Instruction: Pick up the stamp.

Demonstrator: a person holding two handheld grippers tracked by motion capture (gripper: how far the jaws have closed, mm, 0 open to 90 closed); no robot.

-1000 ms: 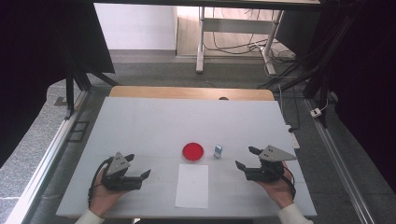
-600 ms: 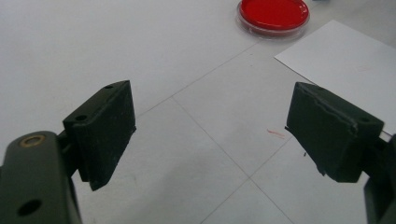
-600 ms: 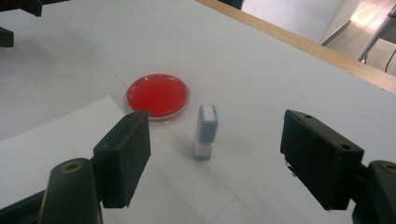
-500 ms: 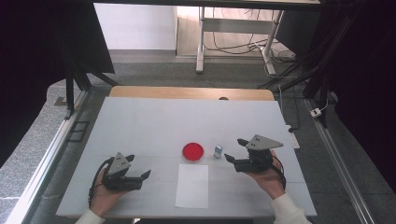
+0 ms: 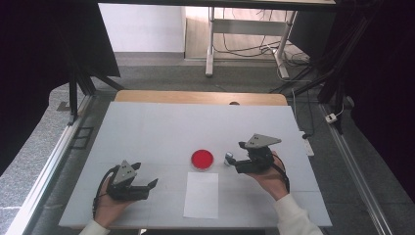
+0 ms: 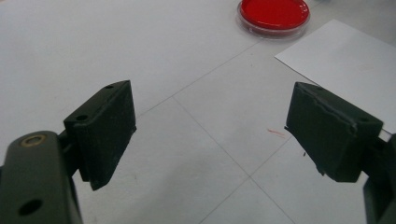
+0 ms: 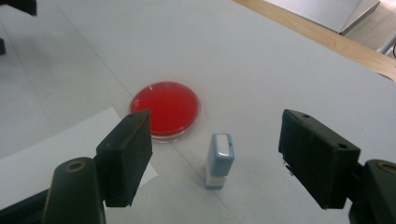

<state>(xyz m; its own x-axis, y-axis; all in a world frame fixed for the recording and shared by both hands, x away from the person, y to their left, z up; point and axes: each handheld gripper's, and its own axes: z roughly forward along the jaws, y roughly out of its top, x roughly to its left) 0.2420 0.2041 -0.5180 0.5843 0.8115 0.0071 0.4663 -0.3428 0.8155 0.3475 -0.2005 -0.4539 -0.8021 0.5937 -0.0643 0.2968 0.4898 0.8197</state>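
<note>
The high view is looking forward and down on the whole table (image 5: 147,127) from far. Both gripper views are looking low and close along the surface, and they are sharing the red dish (image 6: 273,14), perhaps also the paper (image 7: 56,154).

The small upright plastic stamp (image 7: 219,161) has a pale blue body, a white top face and a white base. The round shallow dish (image 7: 166,109) beside it is bright red with a clear rim. The flat rectangular paper sheet (image 5: 201,194) is plain white. The surface (image 5: 161,127) is light grey-white, crossed by thin grey lines, with a tan wooden far edge. Both sets of jaws are matte black.
</note>
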